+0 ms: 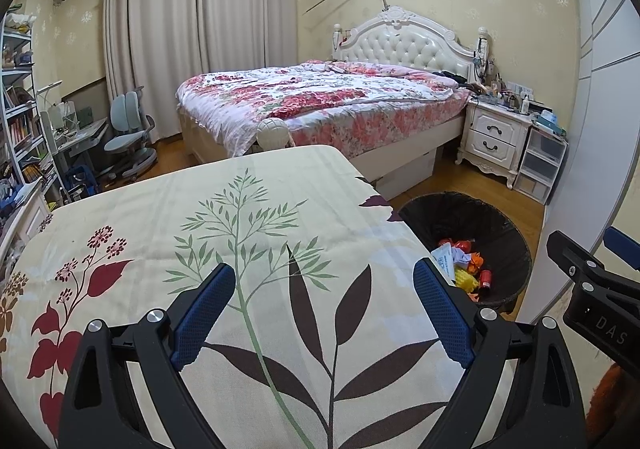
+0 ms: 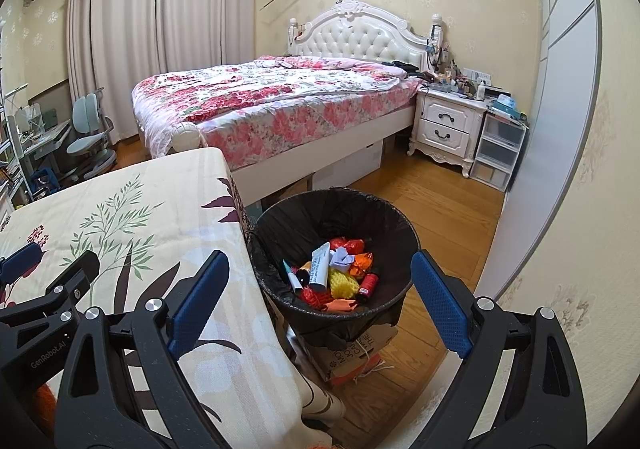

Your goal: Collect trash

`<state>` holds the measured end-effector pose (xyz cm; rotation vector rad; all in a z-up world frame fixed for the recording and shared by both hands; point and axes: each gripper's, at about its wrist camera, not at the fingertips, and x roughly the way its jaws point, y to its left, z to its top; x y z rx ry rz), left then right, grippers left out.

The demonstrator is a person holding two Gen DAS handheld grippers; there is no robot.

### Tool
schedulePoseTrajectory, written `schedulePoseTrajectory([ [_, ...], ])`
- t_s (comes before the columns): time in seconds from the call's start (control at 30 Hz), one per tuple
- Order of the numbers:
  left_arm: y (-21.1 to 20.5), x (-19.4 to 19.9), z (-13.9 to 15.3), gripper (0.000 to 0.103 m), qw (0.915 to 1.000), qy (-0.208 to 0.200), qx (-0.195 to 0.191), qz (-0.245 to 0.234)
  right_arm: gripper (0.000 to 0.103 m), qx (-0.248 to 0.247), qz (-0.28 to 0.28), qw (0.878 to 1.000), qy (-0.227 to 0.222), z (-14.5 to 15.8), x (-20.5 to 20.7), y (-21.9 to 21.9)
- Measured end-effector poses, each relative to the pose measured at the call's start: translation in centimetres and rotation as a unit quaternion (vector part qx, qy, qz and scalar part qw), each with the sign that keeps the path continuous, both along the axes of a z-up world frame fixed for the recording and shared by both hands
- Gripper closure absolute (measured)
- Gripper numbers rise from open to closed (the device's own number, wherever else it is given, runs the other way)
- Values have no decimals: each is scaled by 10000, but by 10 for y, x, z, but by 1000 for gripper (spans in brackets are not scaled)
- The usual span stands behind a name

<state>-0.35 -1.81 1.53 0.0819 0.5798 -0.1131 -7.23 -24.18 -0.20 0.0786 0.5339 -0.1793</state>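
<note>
While both the left gripper [image 1: 324, 313] and right gripper [image 2: 320, 301] are hovering spread wide and empty, the trash [image 2: 334, 273] is lying light and crumply inside the black bin [image 2: 280, 225] beside the table [image 1: 200, 201], probably pinchable at any stiff edge.

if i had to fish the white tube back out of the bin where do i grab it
Grip the white tube across its narrow body, near the upper, capped end that leans toward the bin's back. Come straight down from above with the fingers either side of its width: it lies tilted on the other trash, and the bin's walls block any sideways approach.
</note>
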Motion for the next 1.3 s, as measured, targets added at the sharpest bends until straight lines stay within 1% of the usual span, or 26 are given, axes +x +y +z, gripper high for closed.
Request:
schedulePoseTrajectory([
  [0.6, -6, -5, 1, 13, 9999, -73, 77, -58, 13, -4, 7, 10000, -2, 0, 0, 0],
  [0.87, -8, -7, 0, 13, 10000, -66, -4, -69, 13, -1, 6, 10000, -1, 0, 0, 1],
  [1.07, -3, -7, 2, 13, 9998, -179, 49, 6, 13, 1, 38, 10000, 6, 0, 1, 2],
  [1.3, 18, 1, 0, 13, 9997, -126, 85, 209, 13, -2, 188, 9998, 56, -1, 7, 11],
])
